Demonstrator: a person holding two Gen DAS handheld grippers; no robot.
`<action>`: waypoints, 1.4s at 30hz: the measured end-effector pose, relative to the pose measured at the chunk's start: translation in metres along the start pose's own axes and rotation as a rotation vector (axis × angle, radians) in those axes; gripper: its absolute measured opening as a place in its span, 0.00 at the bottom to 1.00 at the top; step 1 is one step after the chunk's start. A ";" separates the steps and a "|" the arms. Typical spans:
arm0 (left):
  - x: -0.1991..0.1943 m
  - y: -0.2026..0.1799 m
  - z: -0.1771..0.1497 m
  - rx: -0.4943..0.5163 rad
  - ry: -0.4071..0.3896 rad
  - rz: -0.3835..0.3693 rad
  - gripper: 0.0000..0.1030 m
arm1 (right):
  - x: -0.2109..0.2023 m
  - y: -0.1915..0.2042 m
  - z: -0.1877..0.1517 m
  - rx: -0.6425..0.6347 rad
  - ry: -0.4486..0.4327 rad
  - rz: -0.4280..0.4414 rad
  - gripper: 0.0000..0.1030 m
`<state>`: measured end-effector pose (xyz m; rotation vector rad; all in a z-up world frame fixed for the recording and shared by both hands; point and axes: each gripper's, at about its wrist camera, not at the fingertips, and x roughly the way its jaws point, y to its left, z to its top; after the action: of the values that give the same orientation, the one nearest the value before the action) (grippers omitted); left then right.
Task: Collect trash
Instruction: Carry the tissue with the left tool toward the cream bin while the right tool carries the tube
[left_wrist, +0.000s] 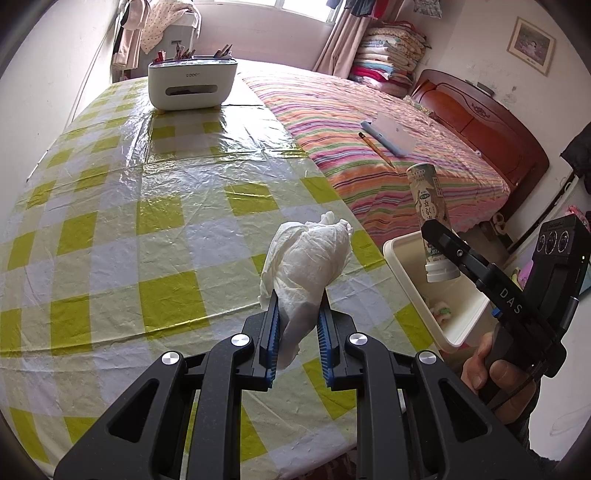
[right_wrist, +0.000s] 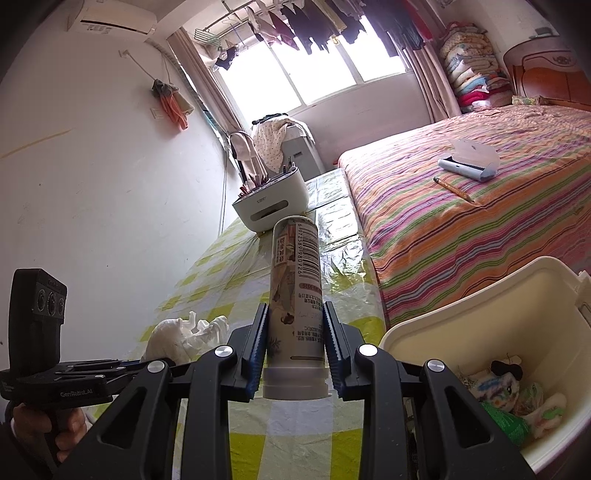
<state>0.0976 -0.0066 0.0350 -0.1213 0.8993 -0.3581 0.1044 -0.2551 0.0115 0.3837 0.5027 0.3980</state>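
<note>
my left claw (left_wrist: 297, 317) is clamped on the crumpled tissue (left_wrist: 308, 258); my right claw (right_wrist: 295, 332) is clamped on the bottle (right_wrist: 295, 288); the bin (right_wrist: 480, 295), just right of it, already holds some trash; both pieces are not yet dropped inside; that is what is left.
</note>
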 end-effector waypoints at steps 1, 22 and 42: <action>-0.001 -0.001 -0.001 0.003 -0.003 -0.001 0.17 | -0.002 -0.002 0.000 0.005 -0.004 -0.003 0.27; 0.020 -0.041 -0.023 0.047 0.035 -0.065 0.17 | -0.031 -0.050 0.002 0.109 -0.048 -0.076 0.27; 0.025 -0.088 -0.023 0.122 0.035 -0.126 0.17 | -0.056 -0.082 0.002 0.177 -0.119 -0.331 0.28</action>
<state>0.0720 -0.0963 0.0243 -0.0596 0.9045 -0.5329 0.0825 -0.3510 -0.0019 0.4824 0.4761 0.0098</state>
